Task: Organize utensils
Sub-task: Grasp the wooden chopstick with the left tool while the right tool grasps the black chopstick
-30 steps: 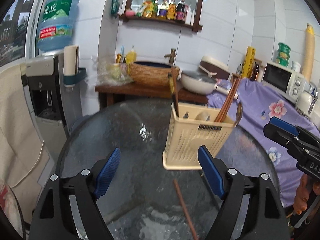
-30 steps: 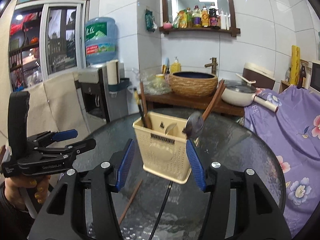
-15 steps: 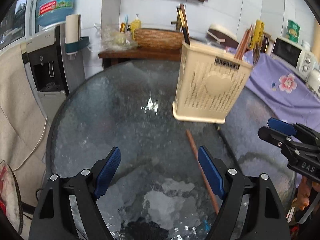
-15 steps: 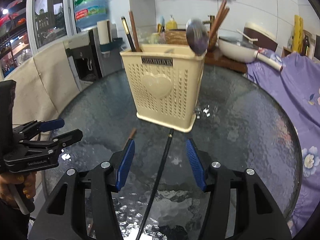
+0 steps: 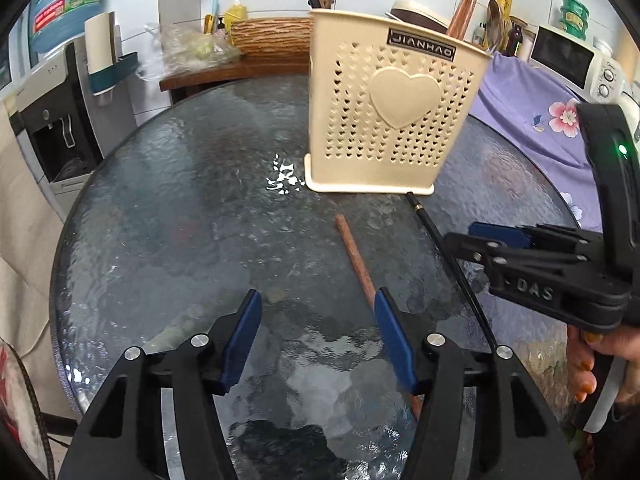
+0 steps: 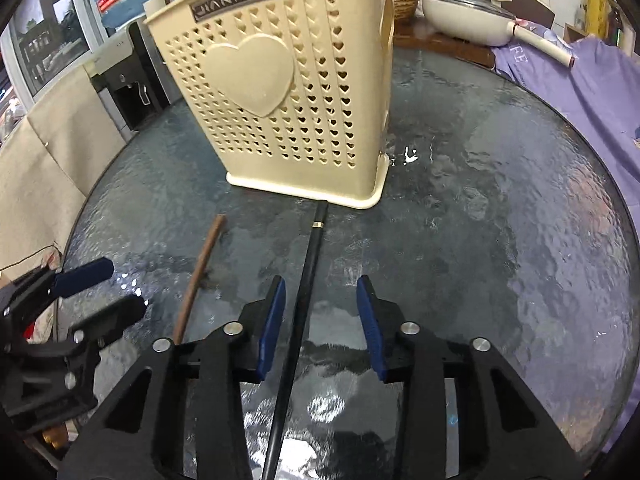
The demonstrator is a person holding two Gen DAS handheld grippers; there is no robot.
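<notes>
A cream perforated utensil holder [image 5: 394, 108] [image 6: 280, 92] stands on the round glass table [image 5: 160, 200], with chopsticks and a spoon upright in it. A brown chopstick [image 5: 356, 256] [image 6: 200, 268] and a black chopstick [image 5: 440, 240] [image 6: 308, 280] lie on the glass in front of it. My left gripper [image 5: 317, 300] [image 6: 100, 288] hovers low with its jaws closing; the brown chopstick runs under its right finger. My right gripper [image 6: 320, 284] [image 5: 460, 240] is closing too. The black chopstick lies between its jaws near the left pad, not pinched.
A water dispenser [image 5: 60, 120] stands at the left beyond the table. Behind it is a wooden side table [image 5: 224, 72] with a woven basin. A white pan [image 6: 468, 16] and a purple flowered cloth [image 6: 580, 80] are at the right, with a microwave [image 5: 572, 60] behind.
Both grippers have sunk towards the glass and tipped further down. Their jaws have narrowed. The black chopstick now lies between the right gripper's fingers, and the holder looks larger.
</notes>
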